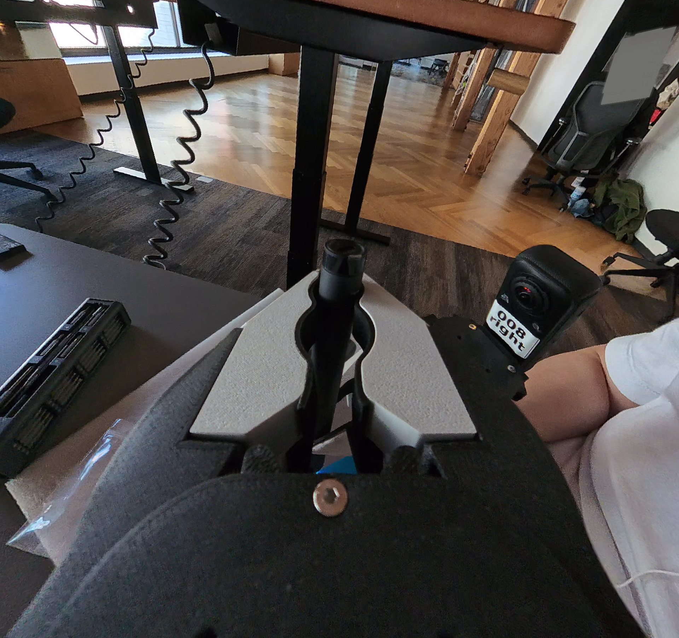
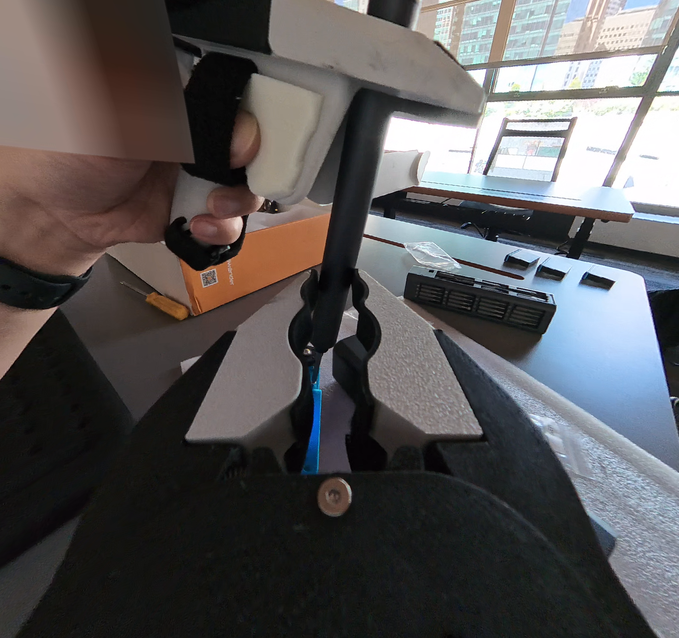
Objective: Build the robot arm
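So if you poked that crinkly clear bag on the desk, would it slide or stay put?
The clear bag would probably slide or flutter away; it looks thin, crumpled and empty, so likely very light. It should be floppy, not stiff, since it lies in wrinkled folds. It seems unlikely to roll, lying fairly flat on the smooth dark desk.

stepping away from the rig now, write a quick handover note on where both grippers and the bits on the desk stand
Left gripper: shut on black screwdriver, held upright, tip down at the right gripper.
Right gripper: shut on a thin blue part; the driver tip meets a small screw at its top edge.
On the dark desk: open bit case, clear bag, orange box, yellow-handled screwdriver.
Whether the screw is tight cannot be told.
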`<action>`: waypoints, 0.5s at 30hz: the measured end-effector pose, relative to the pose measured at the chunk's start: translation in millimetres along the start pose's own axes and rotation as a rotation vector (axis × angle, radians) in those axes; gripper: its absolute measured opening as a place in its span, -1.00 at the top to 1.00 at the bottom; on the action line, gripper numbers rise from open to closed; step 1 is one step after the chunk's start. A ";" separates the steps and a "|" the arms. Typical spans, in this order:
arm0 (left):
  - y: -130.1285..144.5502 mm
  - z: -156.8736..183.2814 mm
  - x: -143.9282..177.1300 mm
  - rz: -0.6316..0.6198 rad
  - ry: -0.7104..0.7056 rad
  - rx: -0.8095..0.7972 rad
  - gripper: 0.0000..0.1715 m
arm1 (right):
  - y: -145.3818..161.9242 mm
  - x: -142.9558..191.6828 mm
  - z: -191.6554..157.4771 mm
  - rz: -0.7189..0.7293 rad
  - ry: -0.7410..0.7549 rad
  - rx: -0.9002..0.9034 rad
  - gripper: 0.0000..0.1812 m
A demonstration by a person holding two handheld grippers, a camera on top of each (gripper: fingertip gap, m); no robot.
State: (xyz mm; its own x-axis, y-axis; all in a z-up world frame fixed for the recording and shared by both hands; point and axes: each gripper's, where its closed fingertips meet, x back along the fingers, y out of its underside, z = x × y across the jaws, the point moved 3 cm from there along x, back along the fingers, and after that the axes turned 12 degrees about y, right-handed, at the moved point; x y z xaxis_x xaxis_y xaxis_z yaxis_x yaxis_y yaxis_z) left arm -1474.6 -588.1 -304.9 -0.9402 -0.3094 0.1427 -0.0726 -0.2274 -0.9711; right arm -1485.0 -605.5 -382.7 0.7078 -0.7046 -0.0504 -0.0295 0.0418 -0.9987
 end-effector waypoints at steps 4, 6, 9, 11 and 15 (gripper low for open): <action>-0.4 -1.5 1.2 0.020 0.002 0.007 0.87 | -0.4 -1.2 -0.5 -0.006 0.001 0.045 0.80; -0.6 -2.5 3.3 0.033 0.001 0.013 0.87 | -0.4 -2.1 -1.2 -0.007 -0.002 0.062 0.80; -0.8 -4.4 5.7 0.041 -0.001 0.021 0.87 | -0.1 -3.4 -2.3 -0.005 -0.005 0.076 0.80; -1.1 -5.9 6.6 0.046 -0.001 0.027 0.87 | -0.1 -4.3 -2.3 -0.009 -0.006 0.064 0.81; -1.4 -8.2 8.3 0.054 -0.004 0.035 0.87 | 0.3 -5.6 -2.2 -0.011 -0.004 0.001 0.79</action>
State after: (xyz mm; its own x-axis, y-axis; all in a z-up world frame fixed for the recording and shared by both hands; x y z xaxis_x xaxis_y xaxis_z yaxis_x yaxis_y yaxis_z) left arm -1485.0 -582.8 -303.9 -0.9409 -0.3263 0.0908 -0.0097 -0.2418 -0.9703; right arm -1490.6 -603.2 -382.7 0.7110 -0.7021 -0.0397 -0.0212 0.0350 -0.9992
